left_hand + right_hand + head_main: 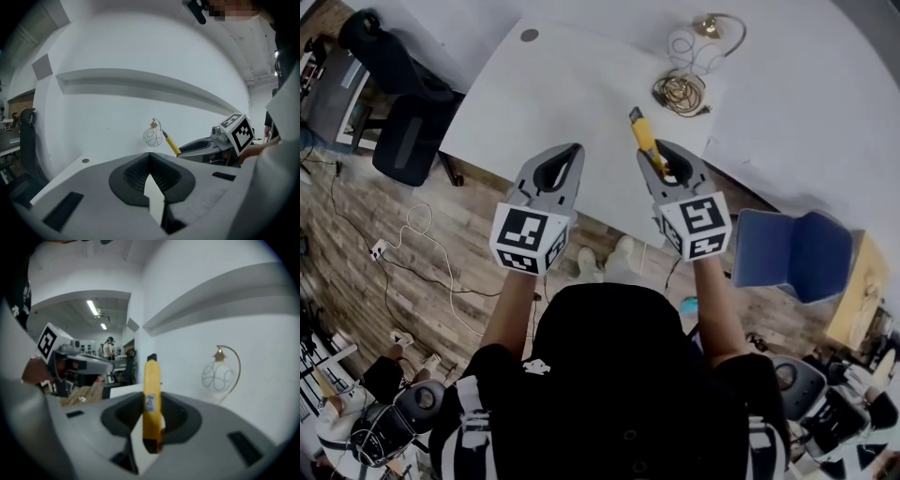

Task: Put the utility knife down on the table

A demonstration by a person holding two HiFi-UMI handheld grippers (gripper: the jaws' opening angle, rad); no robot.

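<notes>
One yellow utility knife [643,136] sits clamped between the jaws of the right gripper [656,157], its front end sticking out over the single white table [534,103]. The left gripper [570,155] carries nothing, its jaw tips together. One coiled cable [679,92] lies farther along the tabletop.

The utility knife [644,138] juts from the right gripper [662,157] over the table [539,98], cable coil [679,92] lying beyond
</notes>
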